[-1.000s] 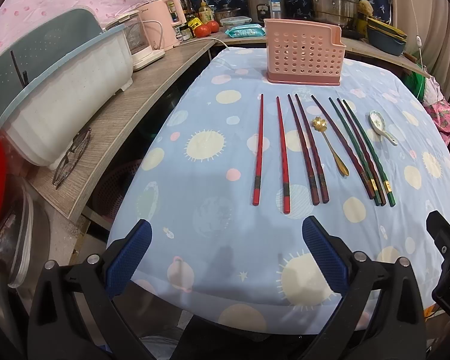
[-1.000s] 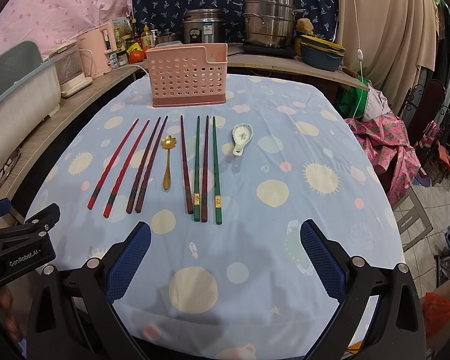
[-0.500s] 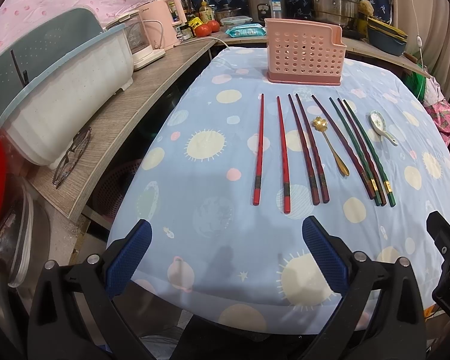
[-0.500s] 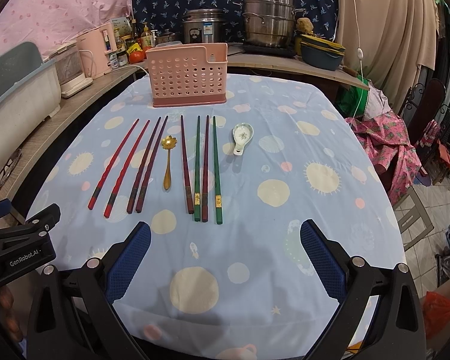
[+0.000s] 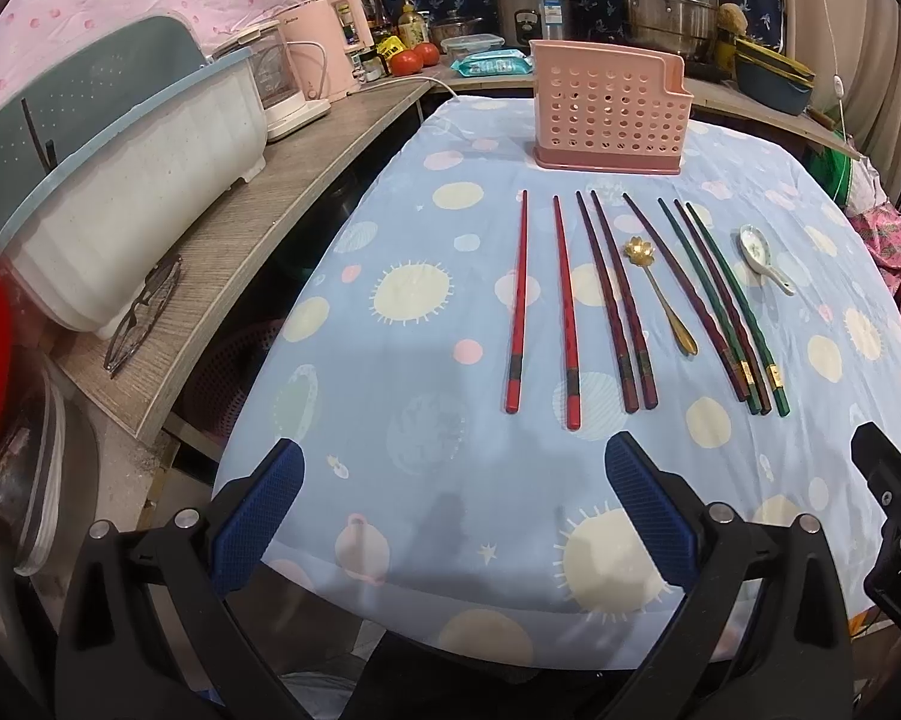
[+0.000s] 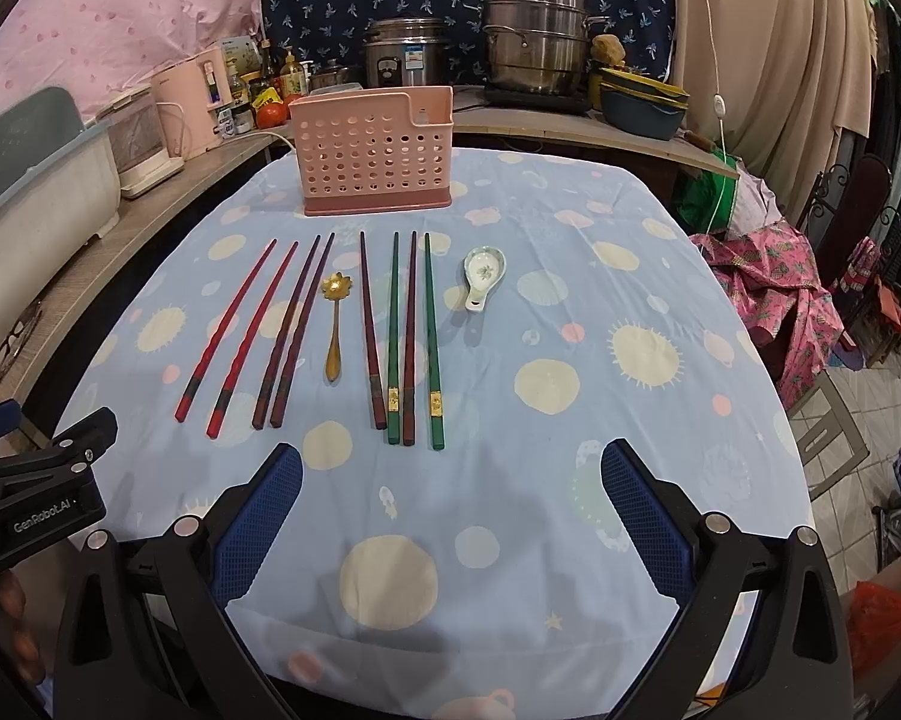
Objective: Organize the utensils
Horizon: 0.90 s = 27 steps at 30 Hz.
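A table under a pale blue tablecloth (image 6: 570, 276) printed with suns and dots fills the scene, with a cluttered kitchen counter (image 6: 570, 120) behind it. The utensils lie in a neat row across the middle of the cloth, all pointing toward the far edge. From left to right: two red chopsticks (image 6: 228, 330) a little apart, two dark maroon chopsticks (image 6: 291, 330) side by side, a gold spoon with a flower-shaped bowl (image 6: 335, 324), then a tight group of four chopsticks (image 6: 402, 336), maroon and green alternating. To the right of the group, slightly farther back, rests a white ceramic soup spoon (image 6: 481, 273). Beyond the row, at the far side of the table, stands a pink perforated utensil holder (image 6: 371, 153), upright.

The left gripper (image 5: 450, 510) hovers over the near edge of the cloth, left of the row, jaws spread wide and holding nothing. The right gripper (image 6: 450, 510) hovers over the near edge in front of the green chopsticks, its jaws likewise spread and empty.

On the counter behind sit a rice cooker (image 6: 405, 54), a stacked steel steamer pot (image 6: 537, 39), and a pink kettle (image 6: 189, 102). A white dish-drainer bin (image 5: 132, 180) with eyeglasses (image 5: 141, 312) beside it sits on the left shelf.
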Motion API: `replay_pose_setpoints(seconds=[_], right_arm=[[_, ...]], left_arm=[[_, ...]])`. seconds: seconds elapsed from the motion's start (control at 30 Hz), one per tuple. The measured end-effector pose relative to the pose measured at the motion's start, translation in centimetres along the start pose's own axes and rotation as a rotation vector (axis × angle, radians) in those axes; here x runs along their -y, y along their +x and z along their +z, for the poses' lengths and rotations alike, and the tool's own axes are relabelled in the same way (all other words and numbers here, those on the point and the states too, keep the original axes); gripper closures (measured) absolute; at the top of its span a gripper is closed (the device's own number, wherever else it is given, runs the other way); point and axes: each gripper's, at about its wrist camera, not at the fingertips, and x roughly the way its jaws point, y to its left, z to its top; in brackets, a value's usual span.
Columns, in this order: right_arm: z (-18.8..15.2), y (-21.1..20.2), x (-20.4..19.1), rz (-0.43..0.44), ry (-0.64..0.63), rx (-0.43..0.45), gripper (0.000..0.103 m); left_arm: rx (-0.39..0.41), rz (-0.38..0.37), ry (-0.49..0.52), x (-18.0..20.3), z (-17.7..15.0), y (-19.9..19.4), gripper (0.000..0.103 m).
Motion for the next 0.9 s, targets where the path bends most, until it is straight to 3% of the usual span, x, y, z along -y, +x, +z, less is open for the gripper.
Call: replay_pose_setpoints(seconds=[0.5,0.9], right_arm=[[0.1,0.3,0.4,0.01,0.006,-0.014,0.007],[1.5,3.5,2.4,-0.008,0.048,-0.036,0.007]], left_arm=[[-0.03,-0.009,-0.016,-0.3,0.3,0.8,0.007],[-0.078,-0.109,-0.116,-2.6,2.8,6.9,0.007]])
